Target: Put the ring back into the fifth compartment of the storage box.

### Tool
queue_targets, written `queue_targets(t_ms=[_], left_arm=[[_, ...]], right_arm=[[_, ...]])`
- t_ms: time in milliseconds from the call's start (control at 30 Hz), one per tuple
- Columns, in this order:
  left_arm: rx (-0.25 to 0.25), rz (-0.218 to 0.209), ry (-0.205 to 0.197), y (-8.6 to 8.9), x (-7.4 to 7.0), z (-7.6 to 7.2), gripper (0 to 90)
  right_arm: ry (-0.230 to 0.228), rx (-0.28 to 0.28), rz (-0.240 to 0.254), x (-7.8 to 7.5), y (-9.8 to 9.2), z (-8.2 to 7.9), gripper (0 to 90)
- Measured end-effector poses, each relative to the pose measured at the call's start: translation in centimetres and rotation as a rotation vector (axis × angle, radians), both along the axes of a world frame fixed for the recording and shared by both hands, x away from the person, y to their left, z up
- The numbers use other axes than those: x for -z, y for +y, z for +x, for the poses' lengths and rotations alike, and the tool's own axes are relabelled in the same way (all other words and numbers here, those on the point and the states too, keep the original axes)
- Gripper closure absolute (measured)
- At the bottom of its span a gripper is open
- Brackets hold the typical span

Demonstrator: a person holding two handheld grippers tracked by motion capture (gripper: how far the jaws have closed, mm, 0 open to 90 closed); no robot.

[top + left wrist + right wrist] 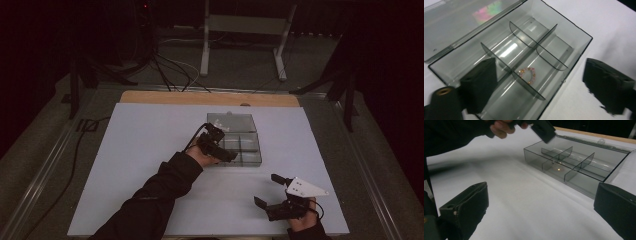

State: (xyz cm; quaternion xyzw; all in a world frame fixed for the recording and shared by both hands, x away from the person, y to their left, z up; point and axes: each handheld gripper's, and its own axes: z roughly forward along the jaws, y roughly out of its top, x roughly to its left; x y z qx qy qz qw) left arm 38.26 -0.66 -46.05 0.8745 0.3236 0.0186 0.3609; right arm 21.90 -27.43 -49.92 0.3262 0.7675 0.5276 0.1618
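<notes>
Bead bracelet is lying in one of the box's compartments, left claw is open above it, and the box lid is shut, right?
Not quite: the lid is open, folded back flat behind the compartment box, as the left gripper view shows. The rest holds: the bead bracelet lies in one compartment, and the left claw stands open above the box, with nothing between its jaws.

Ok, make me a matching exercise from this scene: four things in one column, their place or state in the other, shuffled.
Things:
1. bead bracelet
2. box lid
3. left gripper
4. right gripper

Place or state:
A. jaws open, low over the white mat near the table's front edge
B. lying in a compartment of the grey box
C. jaws open, above the box
D. folded back flat

Pairs: 1-B, 2-D, 3-C, 4-A
</notes>
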Motion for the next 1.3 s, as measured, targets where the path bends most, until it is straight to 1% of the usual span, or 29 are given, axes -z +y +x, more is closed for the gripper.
queue_targets(t_ms=[33,67,100,167,233,300,333,400,433,500,533,600,667,700,733,767,800,867,900,933,967,1000,1067,1100,1133,1167,1200,1233,1300], left_arm=[[0.026,-0.007,0.003,0.1,-0.1,-0.2,3.1],[0.04,-0.014,0.009,0.3,-0.2,-0.4,1.7],[0.04,-0.014,0.009,0.3,-0.2,-0.4,1.5],[0.061,-0.007,0.006,0.7,-0.4,-0.8,0.8],[0.062,-0.007,0.005,1.0,-0.6,-0.9,0.8],[0.062,-0.007,0.005,1.0,-0.6,-0.9,0.8],[0.059,-0.017,0.002,1.5,-0.8,-1.1,0.8],[0.084,-0.013,-0.012,2.1,-1.1,-1.4,0.8],[0.087,-0.006,-0.019,2.3,-1.2,-1.6,0.8],[0.087,-0.006,-0.019,2.3,-1.2,-1.6,0.8],[0.076,-0.006,-0.027,3.3,-1.4,-2.0,0.8],[0.065,-0.009,-0.035,4.1,-1.5,-2.2,0.8],[0.056,-0.026,-0.038,5.0,-1.5,-2.5,0.8],[0.056,-0.026,-0.038,5.0,-1.5,-2.5,0.8],[0.056,-0.055,-0.049,6.1,-1.5,-2.8,0.8],[0.054,-0.074,-0.039,6.6,-1.4,-2.8,0.9],[0.054,-0.074,-0.039,6.6,-1.4,-2.8,0.8],[0.035,-0.093,-0.032,7.8,-1.1,-3.0,0.8],[0.035,-0.093,-0.032,7.8,-1.1,-3.0,0.9],[0.033,-0.12,-0.004,8.8,-0.8,-3.2,0.8],[0.03,-0.109,0.001,9.6,-0.4,-3.6,0.8],[0.03,-0.109,0.001,9.6,-0.4,-3.6,0.9],[0.025,-0.101,0.003,10.6,0.0,-4.1,0.9],[0.025,-0.101,0.003,10.6,0.0,-4.1,0.8],[0.013,-0.105,0.0,11.6,0.4,-4.6,0.8],[0.005,-0.109,0.003,12.1,0.6,-4.8,0.9],[-0.009,-0.129,0.01,13.0,0.9,-5.3,0.9],[-0.012,-0.138,0.008,13.5,1.1,-5.5,0.9],[-0.012,-0.138,0.008,13.5,1.1,-5.5,0.8]], right_arm=[[0.001,-0.001,-0.001,0.0,0.0,0.0,0.0],[0.002,-0.001,-0.002,0.0,0.0,0.0,0.0],[0.003,0.0,-0.002,0.1,0.0,0.0,0.0],[0.002,0.0,-0.001,0.0,0.1,0.0,0.0],[0.004,-0.003,-0.003,0.1,0.1,0.0,0.0],[0.004,-0.003,-0.006,0.1,0.1,0.0,0.0],[0.002,-0.002,-0.003,0.0,0.1,0.0,0.0],[0.002,0.0,-0.003,0.0,0.1,0.0,0.0],[0.004,0.001,-0.003,0.1,0.1,0.1,0.0],[0.006,0.002,0.0,0.0,0.1,0.1,0.0],[0.004,0.002,0.002,0.0,0.1,0.1,0.0],[0.007,0.0,-0.001,0.1,0.1,0.1,0.0],[0.008,0.0,-0.004,0.1,0.1,0.1,0.0],[0.007,0.001,-0.001,0.0,0.1,0.1,0.0],[0.004,0.001,0.003,0.0,0.1,0.1,0.0],[0.006,0.001,0.001,0.0,0.1,0.1,0.0],[0.008,0.002,-0.002,0.1,0.1,0.1,0.0],[0.008,0.001,-0.002,0.1,0.1,0.1,0.0],[0.008,0.001,-0.002,0.1,0.1,0.1,0.0],[0.007,0.003,0.0,0.0,0.2,0.1,0.0],[0.01,0.003,-0.001,0.1,0.2,0.1,0.0],[0.011,0.003,-0.002,0.1,0.2,0.1,0.0],[0.012,0.004,-0.003,0.1,0.2,0.1,0.0],[0.012,0.004,-0.003,0.1,0.2,0.1,0.0],[0.009,0.006,-0.001,0.1,0.2,0.1,0.0],[0.009,0.006,-0.001,0.1,0.2,0.1,0.0],[0.013,0.006,-0.001,0.1,0.2,0.1,0.0],[0.012,0.008,-0.002,0.1,0.2,0.1,0.0],[0.012,0.008,-0.002,0.1,0.2,0.1,0.0]])
